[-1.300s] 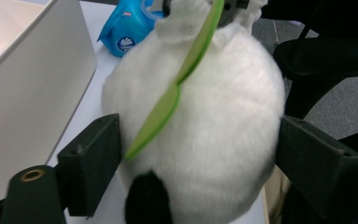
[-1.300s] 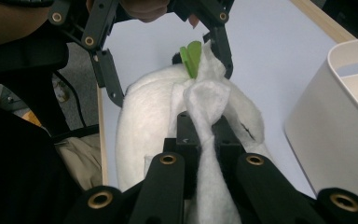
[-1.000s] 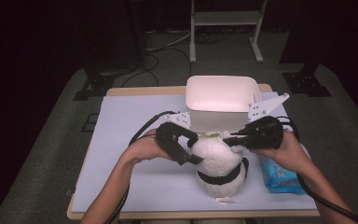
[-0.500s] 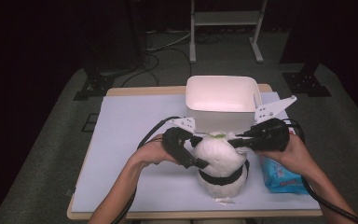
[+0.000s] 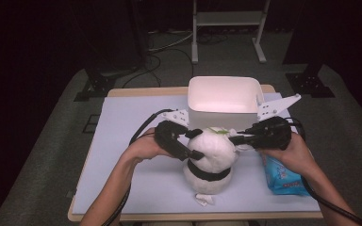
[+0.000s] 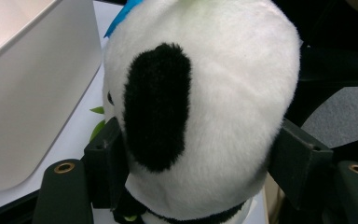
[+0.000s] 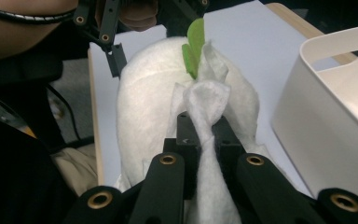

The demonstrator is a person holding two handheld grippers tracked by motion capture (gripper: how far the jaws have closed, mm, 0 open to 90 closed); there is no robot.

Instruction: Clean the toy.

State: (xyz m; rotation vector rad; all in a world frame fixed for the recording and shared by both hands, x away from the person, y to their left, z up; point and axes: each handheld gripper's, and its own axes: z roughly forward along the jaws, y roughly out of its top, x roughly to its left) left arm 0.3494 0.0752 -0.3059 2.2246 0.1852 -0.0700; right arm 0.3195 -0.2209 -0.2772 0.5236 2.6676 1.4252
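**Panda plush steadied for wiping with a white tissue**

High view: the panda plush stands upright near the front middle of the table, just in front of the white bin, its long axis running from the base at the table's front edge up to the head. The left gripper comes at the head from the left and the right gripper from the right. A blue packet lies just beside the plush, under the right hand.

Left gripper view: the plush sits between the two black jaws, which have just been closing; the pads appear to press the fur at both sides of the head. A black ear patch faces the camera, and the bin wall stands to one side.

Right gripper view: the jaws are clamped on a twisted white tissue, whose free end lies against the plush beside a green leaf.

Judgement: the step in hand looks like bracing the head so the tissue can wipe it. The next move calls for a firm left hold, then light strokes with the tissue, or the soft toy will tip.
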